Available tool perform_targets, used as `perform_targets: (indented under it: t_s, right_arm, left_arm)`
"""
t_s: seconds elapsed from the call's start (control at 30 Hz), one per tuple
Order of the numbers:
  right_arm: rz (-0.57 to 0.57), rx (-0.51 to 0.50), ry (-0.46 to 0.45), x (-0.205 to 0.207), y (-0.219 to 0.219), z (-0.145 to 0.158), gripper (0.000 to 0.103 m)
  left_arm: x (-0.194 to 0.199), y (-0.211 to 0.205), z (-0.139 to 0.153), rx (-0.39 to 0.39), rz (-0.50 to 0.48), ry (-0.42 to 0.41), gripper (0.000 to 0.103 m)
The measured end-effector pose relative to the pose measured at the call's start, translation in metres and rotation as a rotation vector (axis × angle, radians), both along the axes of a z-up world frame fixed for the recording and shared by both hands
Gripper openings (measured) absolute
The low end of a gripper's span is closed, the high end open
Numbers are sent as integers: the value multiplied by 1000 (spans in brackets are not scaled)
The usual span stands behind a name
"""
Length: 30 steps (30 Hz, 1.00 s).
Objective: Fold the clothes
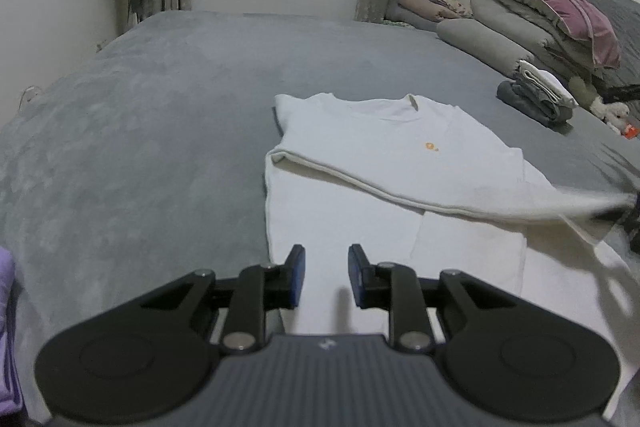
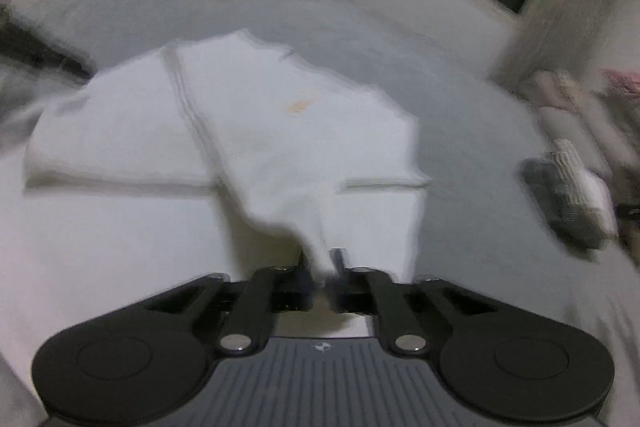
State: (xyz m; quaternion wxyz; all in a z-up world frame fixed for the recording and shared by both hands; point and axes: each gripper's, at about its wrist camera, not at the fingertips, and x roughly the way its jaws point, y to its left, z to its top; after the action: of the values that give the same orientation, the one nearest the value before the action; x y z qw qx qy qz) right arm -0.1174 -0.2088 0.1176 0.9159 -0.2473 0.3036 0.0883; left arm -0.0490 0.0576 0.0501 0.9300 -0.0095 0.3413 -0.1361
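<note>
No legible text or numbers. Small orange emblem [image 1: 430, 146], unreadable, on chest of white cotton T-shirt [image 1: 384, 139].

Soft matt white cloth T-shirt [image 1: 384, 151], plush grey bed cover [image 1: 160, 115], matt black plastic left claw [image 1: 326, 277]

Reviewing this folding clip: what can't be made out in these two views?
- Right wrist view: motion blur smears the white T-shirt; the orange logo is unreadable.
- Left wrist view: the right gripper is cut off by the edge.
- Left wrist view: small items beside the folded clothes stack are too small to identify.
</note>
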Motion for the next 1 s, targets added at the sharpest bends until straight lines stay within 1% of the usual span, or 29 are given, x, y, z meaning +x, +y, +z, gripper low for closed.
perform_targets:
  t_s: [0.03, 0.07, 0.13, 0.23, 0.3, 0.33, 0.37, 0.4, 0.43, 0.47, 0.5, 0.67, 0.7, 0.73, 0.77, 0.8, 0.83, 0.87, 0.9, 0.97, 1.0]
  right_arm:
    - [-4, -32, -30, -5, -1, 8, 5]
    - [12, -66, -41, -10, 0, 14, 5]
    - [87, -141, -21, -21, 3, 18, 5]
    - [120, -240, 65, -25, 3, 2, 5]
    - [125, -269, 141, -26, 2, -9, 6]
    - [135, -269, 169, -29, 1, -11, 8]
    - [152, -245, 164, -32, -1, -7, 16]
    - [168, -220, 160, -36, -2, -3, 21]
    - [185, -196, 155, -39, -4, 1, 30]
    - [194, -159, 146, -40, -5, 6, 36]
    - [188, -93, 124, -35, -5, 11, 38]
    - [157, 235, 15, -8, -5, 35, 37]
    - [143, 295, 13, -2, -5, 35, 36]
    - [112, 341, 57, 8, -6, 26, 36]
    - [79, 381, 114, 16, -7, 14, 33]
    - [42, 405, 201, 21, -9, -2, 31]
    - [12, 417, 271, 24, -11, -17, 26]
    - [2, 411, 290, 21, -15, -27, 24]
    - [-4, 432, 280, 13, -23, -28, 24]
    - [-57, 490, 284, 2, -40, -19, 22]
    - [-61, 494, 250, -3, -43, -12, 23]
  left_arm:
    - [0, 2, 1, -7, 2, 0, 21]
    - [0, 3, 2, -14, 3, -1, 21]
    - [0, 6, 4, -22, 6, -6, 21]
    - [0, 10, 6, -28, 13, -11, 21]
    - [1, 12, 6, -28, 20, -5, 21]
    - [1, 12, 6, -29, 22, -3, 21]
    - [1, 13, 6, -30, 24, -3, 21]
    - [1, 13, 6, -32, 26, -3, 22]
    - [2, 13, 7, -33, 29, -4, 22]
    - [3, 13, 7, -35, 33, -3, 22]
    - [3, 13, 7, -37, 36, -2, 22]
    - [4, 10, 4, -27, 37, 2, 22]
    - [4, 10, 4, -26, 39, 4, 22]
    - [4, 11, 4, -27, 42, 6, 22]
    - [4, 12, 4, -28, 43, 7, 22]
    - [4, 12, 4, -28, 42, 5, 22]
    - [4, 12, 5, -28, 42, 3, 22]
    - [4, 12, 5, -28, 41, 1, 22]
    - [3, 12, 6, -28, 40, -1, 22]
    - [3, 11, 7, -28, 39, -5, 24]
    - [3, 11, 8, -28, 38, -6, 26]
